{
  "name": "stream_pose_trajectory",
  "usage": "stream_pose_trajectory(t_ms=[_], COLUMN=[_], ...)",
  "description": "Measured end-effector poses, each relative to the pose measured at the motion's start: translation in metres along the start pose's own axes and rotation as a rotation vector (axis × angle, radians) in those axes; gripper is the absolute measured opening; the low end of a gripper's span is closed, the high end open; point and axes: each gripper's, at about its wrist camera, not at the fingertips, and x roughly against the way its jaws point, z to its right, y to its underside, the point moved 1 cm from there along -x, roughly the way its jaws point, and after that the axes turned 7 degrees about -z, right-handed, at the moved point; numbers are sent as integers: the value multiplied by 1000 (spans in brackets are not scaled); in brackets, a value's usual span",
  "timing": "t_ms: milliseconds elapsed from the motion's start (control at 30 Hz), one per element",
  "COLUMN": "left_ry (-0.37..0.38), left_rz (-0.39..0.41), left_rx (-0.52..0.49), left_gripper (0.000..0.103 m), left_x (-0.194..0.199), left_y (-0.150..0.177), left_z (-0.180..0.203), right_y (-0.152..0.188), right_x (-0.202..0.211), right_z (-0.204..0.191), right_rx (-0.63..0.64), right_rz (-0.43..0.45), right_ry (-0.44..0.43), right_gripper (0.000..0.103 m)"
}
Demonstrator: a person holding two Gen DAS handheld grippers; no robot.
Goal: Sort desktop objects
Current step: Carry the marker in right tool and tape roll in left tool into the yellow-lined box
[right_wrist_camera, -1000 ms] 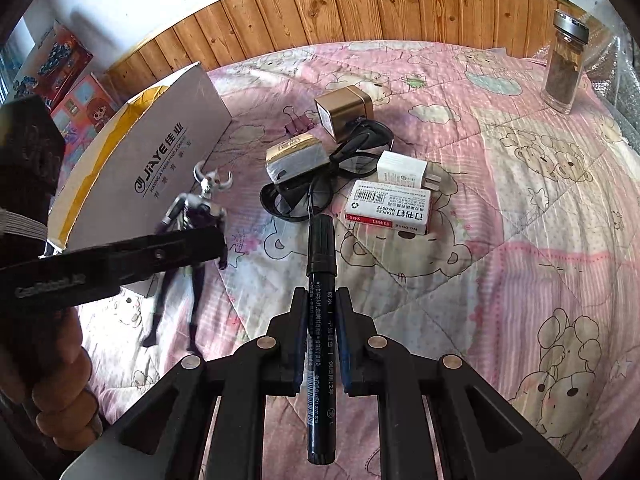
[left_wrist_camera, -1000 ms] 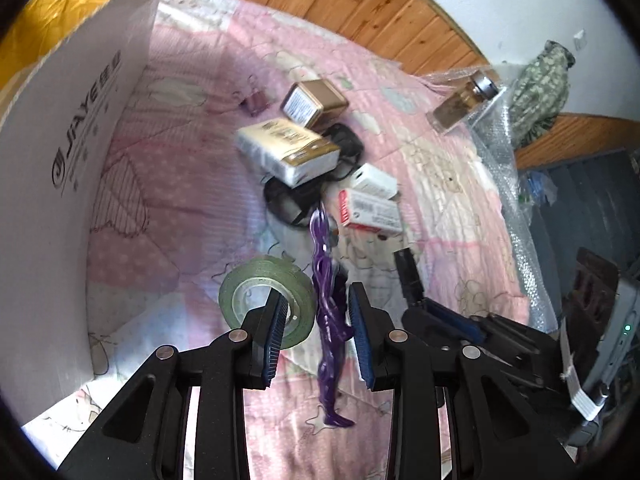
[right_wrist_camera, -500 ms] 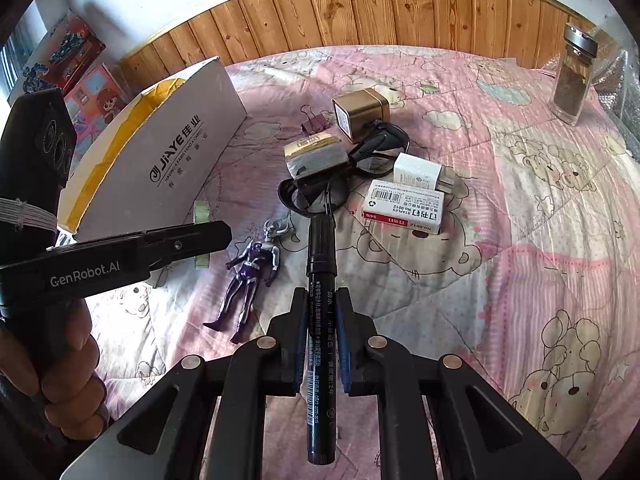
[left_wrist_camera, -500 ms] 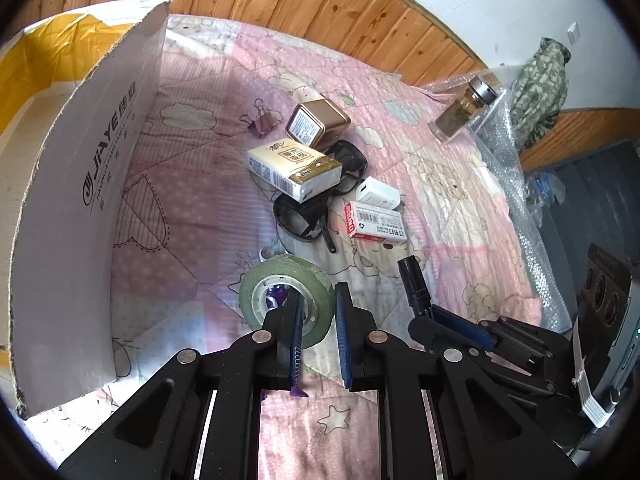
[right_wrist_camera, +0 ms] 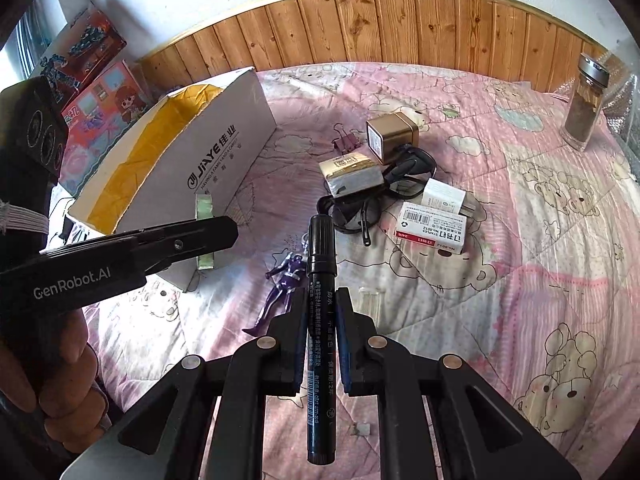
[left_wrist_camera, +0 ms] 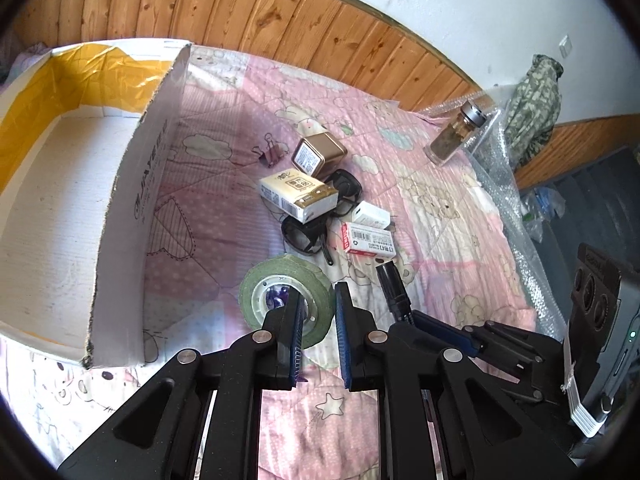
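While right tongs (right_wrist_camera: 322,312) pinch marker (right_wrist_camera: 320,264), both tilt downward

This is a bedroom in a home. A bed carries a pink quilt (right_wrist_camera: 520,184) printed with cartoon bears, wooden wall panelling (right_wrist_camera: 400,28) stands behind it, and colourful toy boxes (right_wrist_camera: 92,92) lean beside the wall.

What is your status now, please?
Left gripper shut on tape. Right gripper shut on marker. Box close by, nothing seen in the way.
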Motion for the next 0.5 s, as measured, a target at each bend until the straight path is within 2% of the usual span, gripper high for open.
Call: stream_pose_trajectory(t_ms=[500], left_ry=[-109], left_rz=[108], left_rx=[18], left_gripper=[15], left_x=[45], left_y=[0], left_z=[-15], right_y=[-16], right_x=[22], right_z=[-46], right_rx=[99], right_rz=[36], right_ry=[-2], right_gripper=[14])
